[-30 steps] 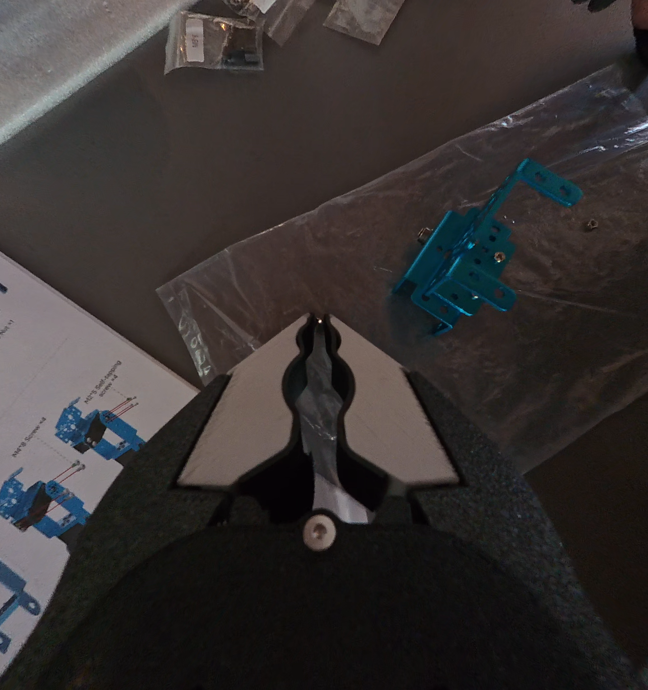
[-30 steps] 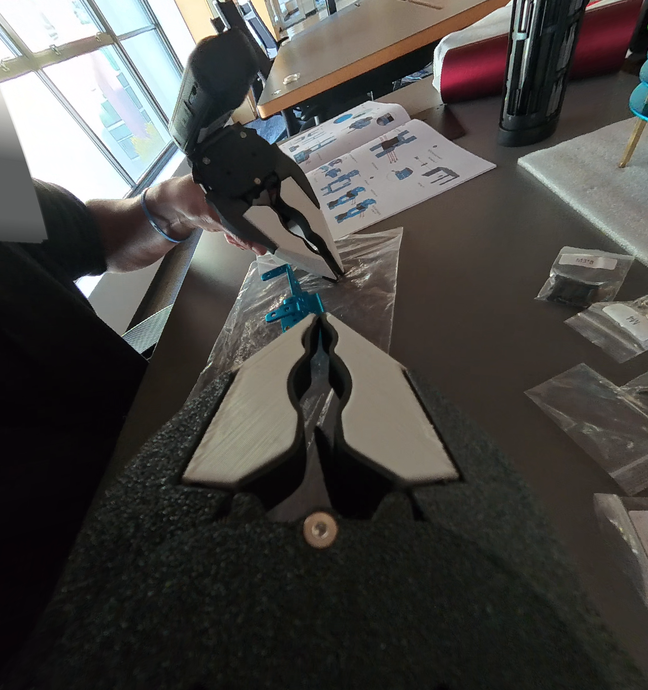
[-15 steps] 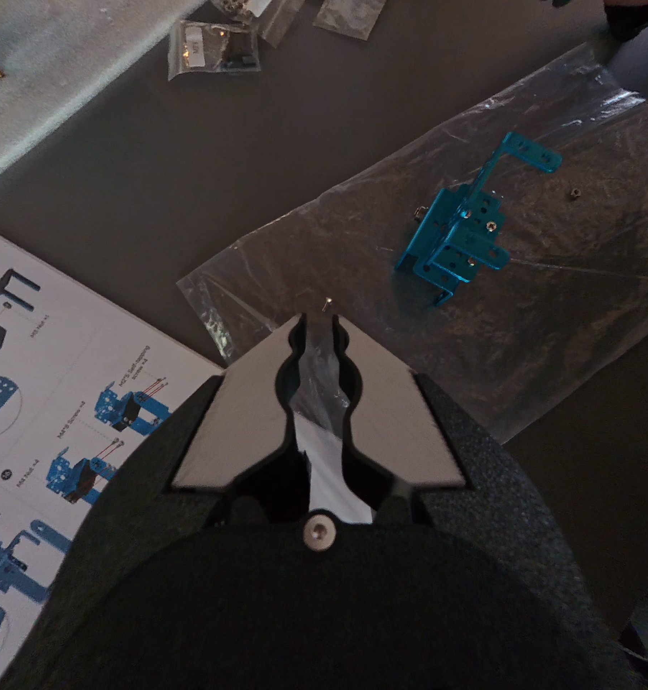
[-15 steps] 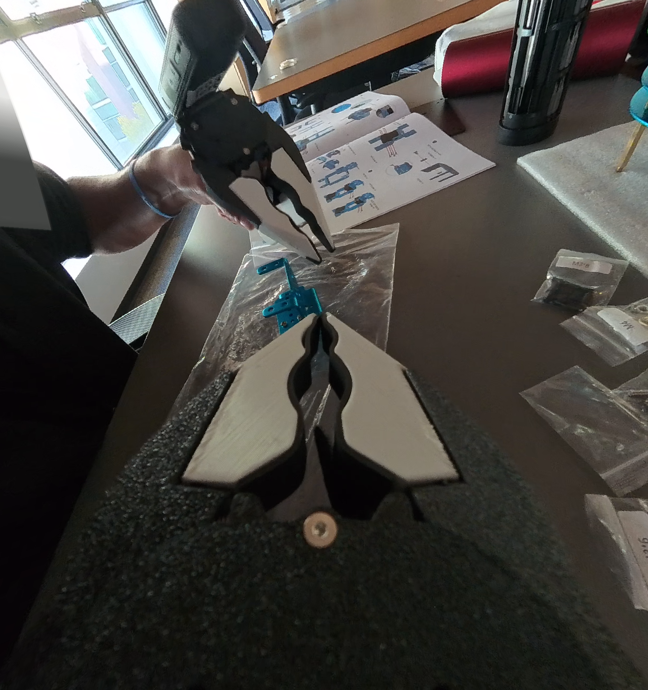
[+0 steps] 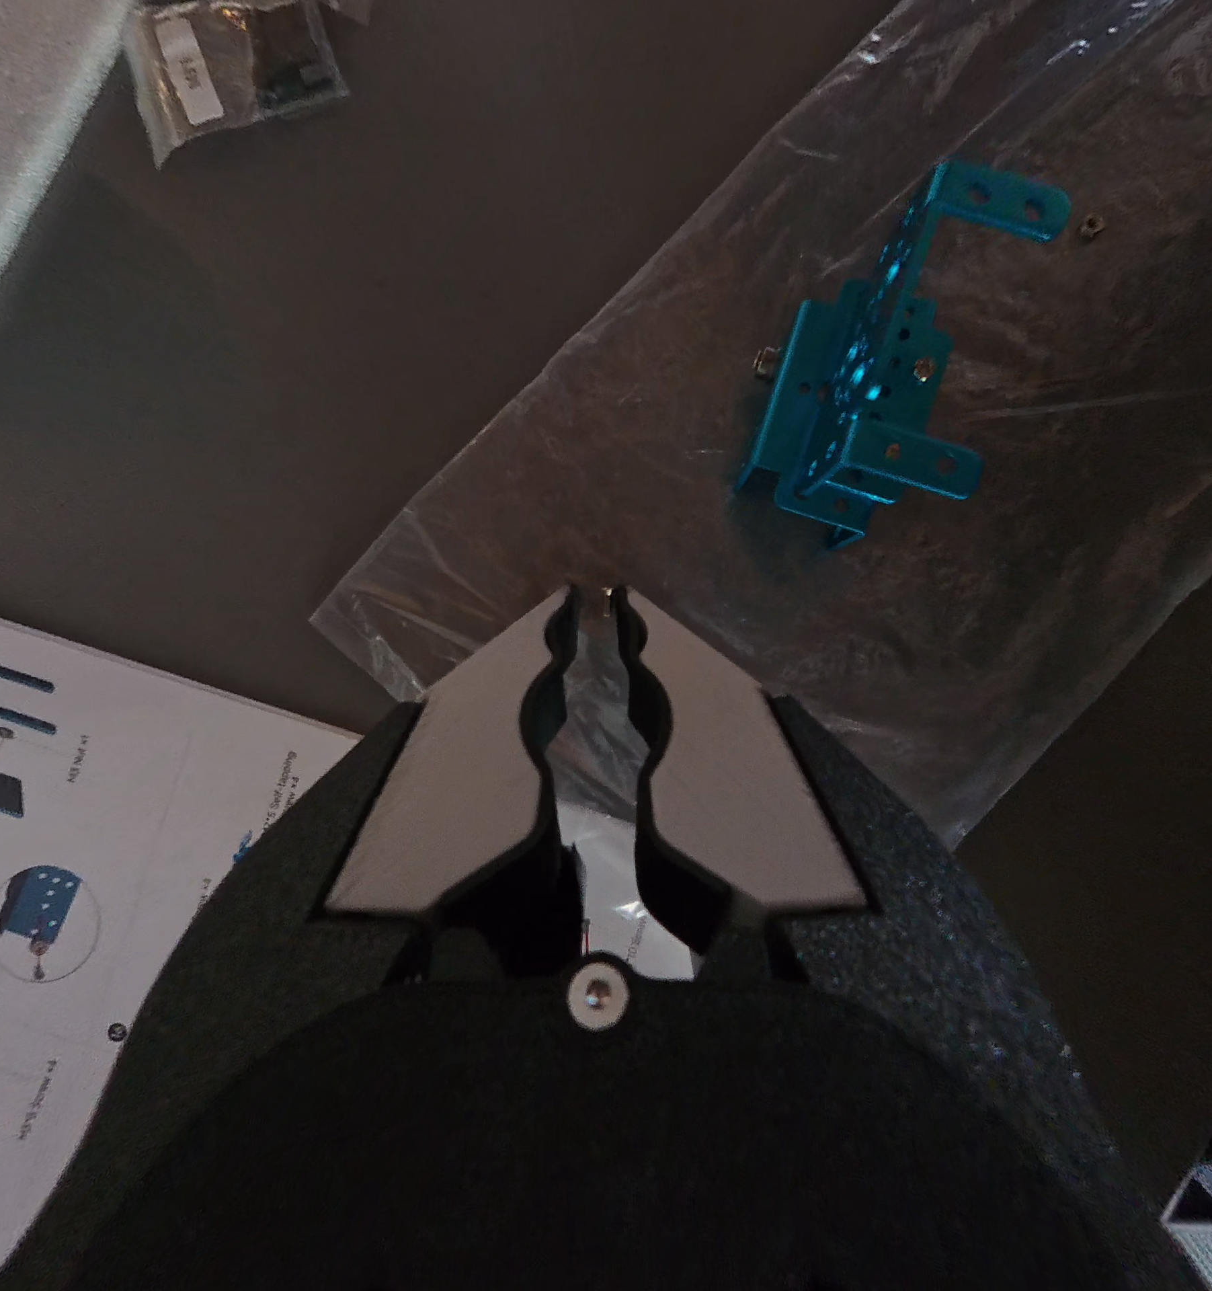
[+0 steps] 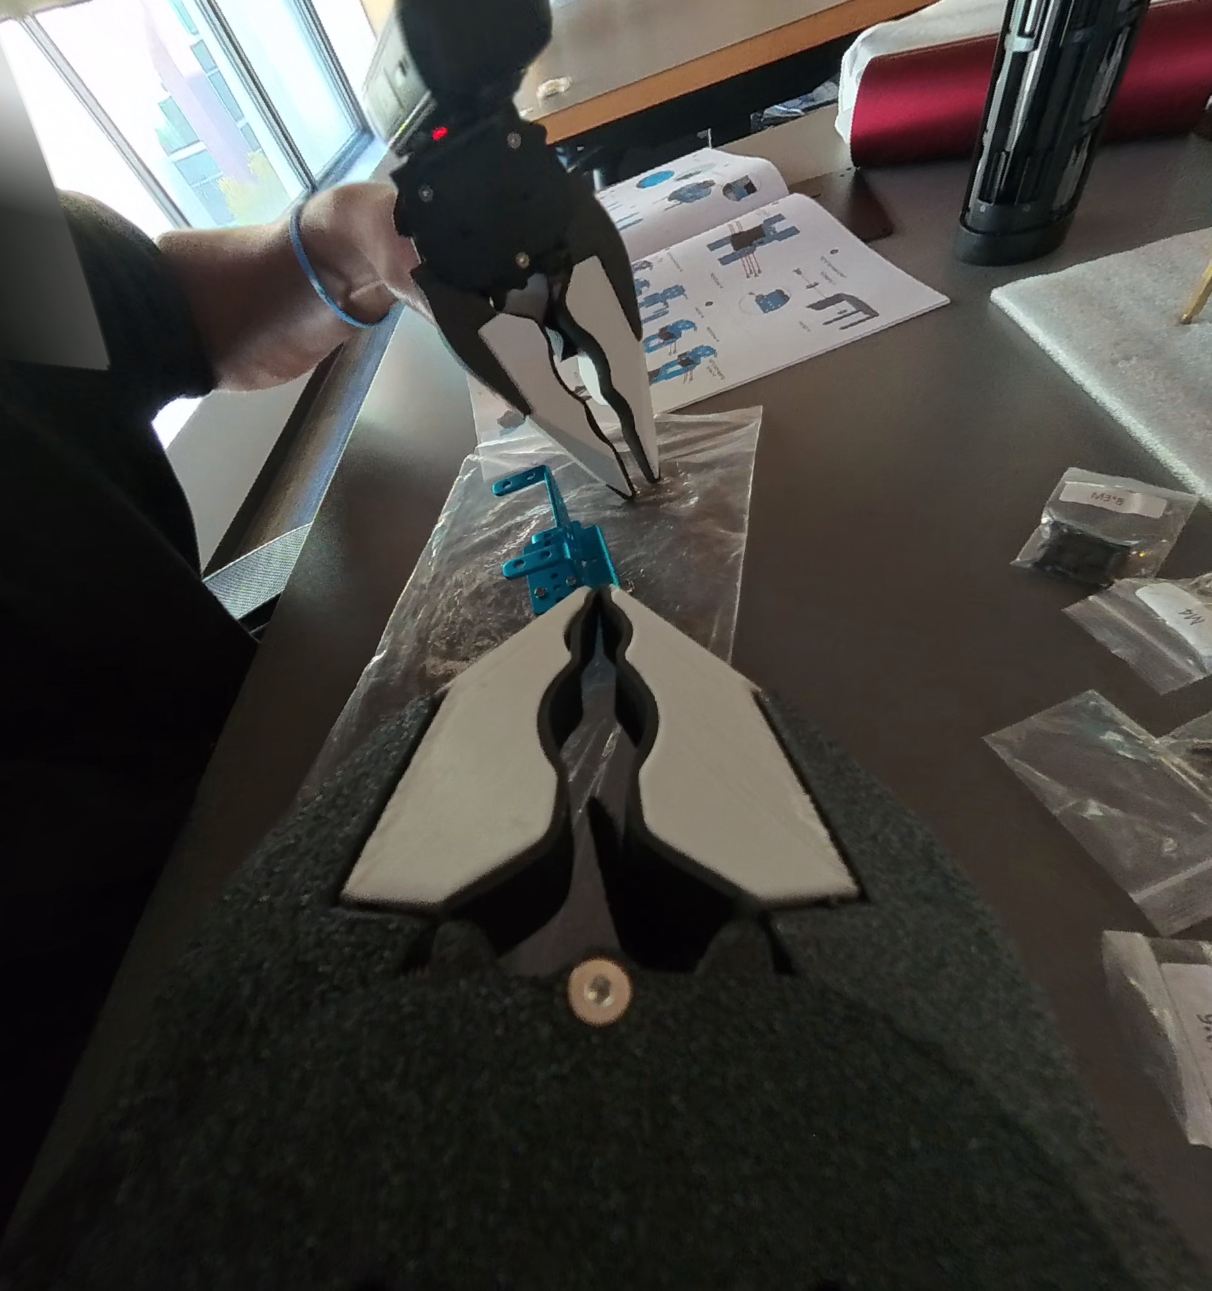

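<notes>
Between the left claw's [image 5: 597, 594] slightly parted tips, a small screw [image 5: 604, 602] on clear plastic sheet [image 5: 868, 629].

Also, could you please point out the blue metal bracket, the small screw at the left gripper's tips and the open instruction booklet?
blue metal bracket [image 5: 861, 391]: left wrist view, on its perforated middle plate.
small screw [image 5: 603, 602]: left wrist view, on its shaft.
instruction booklet [image 6: 784, 279]: right wrist view, on its right-hand page.
</notes>
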`<act>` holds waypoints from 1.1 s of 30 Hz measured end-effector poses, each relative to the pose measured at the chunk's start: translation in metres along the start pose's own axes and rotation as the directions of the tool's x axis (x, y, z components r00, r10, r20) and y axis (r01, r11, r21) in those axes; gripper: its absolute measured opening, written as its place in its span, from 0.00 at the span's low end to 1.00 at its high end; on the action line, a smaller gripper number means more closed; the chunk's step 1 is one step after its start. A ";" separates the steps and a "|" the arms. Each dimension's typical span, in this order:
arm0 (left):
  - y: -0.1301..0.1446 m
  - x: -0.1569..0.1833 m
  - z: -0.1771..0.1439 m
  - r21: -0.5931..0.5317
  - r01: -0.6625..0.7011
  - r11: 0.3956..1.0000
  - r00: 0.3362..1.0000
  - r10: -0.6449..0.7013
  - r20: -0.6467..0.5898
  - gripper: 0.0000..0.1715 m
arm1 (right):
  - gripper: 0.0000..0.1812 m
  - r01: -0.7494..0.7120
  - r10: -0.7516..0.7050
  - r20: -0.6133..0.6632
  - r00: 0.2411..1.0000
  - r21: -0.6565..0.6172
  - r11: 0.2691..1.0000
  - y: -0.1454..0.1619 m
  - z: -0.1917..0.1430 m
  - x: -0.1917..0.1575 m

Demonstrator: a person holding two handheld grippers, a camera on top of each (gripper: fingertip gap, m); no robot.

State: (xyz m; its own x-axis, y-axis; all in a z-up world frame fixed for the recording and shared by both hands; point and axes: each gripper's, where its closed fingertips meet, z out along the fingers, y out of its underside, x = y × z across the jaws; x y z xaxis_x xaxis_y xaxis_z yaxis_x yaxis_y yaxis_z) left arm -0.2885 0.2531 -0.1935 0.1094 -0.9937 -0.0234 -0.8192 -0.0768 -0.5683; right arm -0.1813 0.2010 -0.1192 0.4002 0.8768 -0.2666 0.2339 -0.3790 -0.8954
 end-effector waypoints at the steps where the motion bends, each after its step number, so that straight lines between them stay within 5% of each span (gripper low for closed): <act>1: 0.001 0.000 0.000 -0.009 0.001 1.000 1.000 -0.001 -0.014 0.06 | 0.00 -0.001 0.001 0.003 1.000 -0.001 1.000 0.000 0.000 0.000; 9: 0.000 0.001 -0.001 0.005 -0.018 1.000 1.000 0.018 -0.009 0.02 | 0.00 -0.019 0.019 0.010 1.000 0.021 1.000 -0.004 -0.004 0.003; 13: -0.016 0.009 -0.014 0.128 -0.122 0.984 0.992 0.116 0.049 0.01 | 0.00 -0.083 0.080 0.044 0.996 0.067 0.994 -0.021 -0.003 0.001; 16: -0.049 0.014 -0.038 0.341 -0.241 0.909 0.968 0.199 0.154 0.01 | 0.06 -0.185 0.176 0.111 0.978 0.082 0.979 -0.039 0.011 -0.004; 20: -0.083 0.008 -0.063 0.478 -0.329 0.814 0.926 0.180 0.331 0.01 | 0.16 -0.359 0.331 0.275 0.903 0.057 0.931 -0.060 0.043 -0.016; 25: -0.096 0.017 -0.079 0.507 -0.414 0.756 0.881 0.194 0.431 0.01 | 0.14 -0.435 0.374 0.369 0.851 0.097 0.895 -0.082 0.055 -0.027; 33: -0.098 0.032 -0.093 0.539 -0.442 0.717 0.864 0.178 0.471 0.01 | 0.08 -0.409 0.356 0.337 0.872 0.103 0.907 -0.080 0.059 -0.031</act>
State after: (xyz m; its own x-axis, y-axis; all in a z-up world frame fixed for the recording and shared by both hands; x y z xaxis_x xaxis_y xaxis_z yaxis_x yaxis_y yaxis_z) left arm -0.2571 0.2215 -0.0620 0.2137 -0.8338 -0.5091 -0.3321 0.4281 -0.8405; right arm -0.2652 0.2217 -0.0601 0.1339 0.7293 -0.6710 -0.0429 -0.6722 -0.7391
